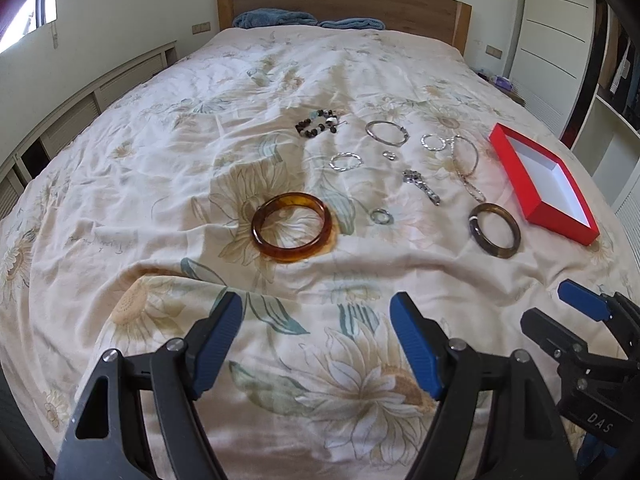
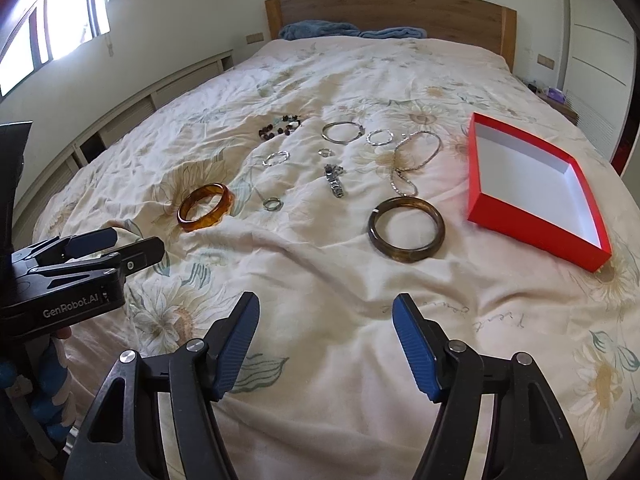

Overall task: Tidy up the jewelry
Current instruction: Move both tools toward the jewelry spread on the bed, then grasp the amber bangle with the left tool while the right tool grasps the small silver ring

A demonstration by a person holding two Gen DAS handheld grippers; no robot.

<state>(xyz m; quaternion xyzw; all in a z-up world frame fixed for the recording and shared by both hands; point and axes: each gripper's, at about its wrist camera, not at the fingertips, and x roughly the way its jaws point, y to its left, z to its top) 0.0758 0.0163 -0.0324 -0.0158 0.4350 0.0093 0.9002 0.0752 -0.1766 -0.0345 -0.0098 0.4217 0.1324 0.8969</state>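
Jewelry lies spread on a floral bedspread. An amber bangle (image 1: 292, 227) (image 2: 205, 207) lies at the left, a dark brown bangle (image 1: 495, 231) (image 2: 406, 232) at the right. Behind them lie a bead bracelet (image 1: 318, 122) (image 2: 279, 127), silver bangles (image 1: 387, 132) (image 2: 342, 132), a watch (image 1: 421, 185) (image 2: 335, 182), a chain necklace (image 1: 466, 166) (image 2: 412, 160) and small rings (image 1: 381, 216) (image 2: 272, 203). A red box (image 1: 541, 209) (image 2: 476, 184), white inside and empty, lies at the right. My left gripper (image 1: 316, 344) (image 2: 124, 244) and right gripper (image 2: 326, 346) (image 1: 560, 308) are open, empty, short of the jewelry.
The wooden headboard (image 1: 344, 4) and blue towels (image 1: 276, 18) are at the far end. White wardrobe doors (image 1: 560, 20) stand on the right, low cabinets (image 1: 80, 116) and a window along the left wall. The bedspread (image 1: 160, 160) is wrinkled.
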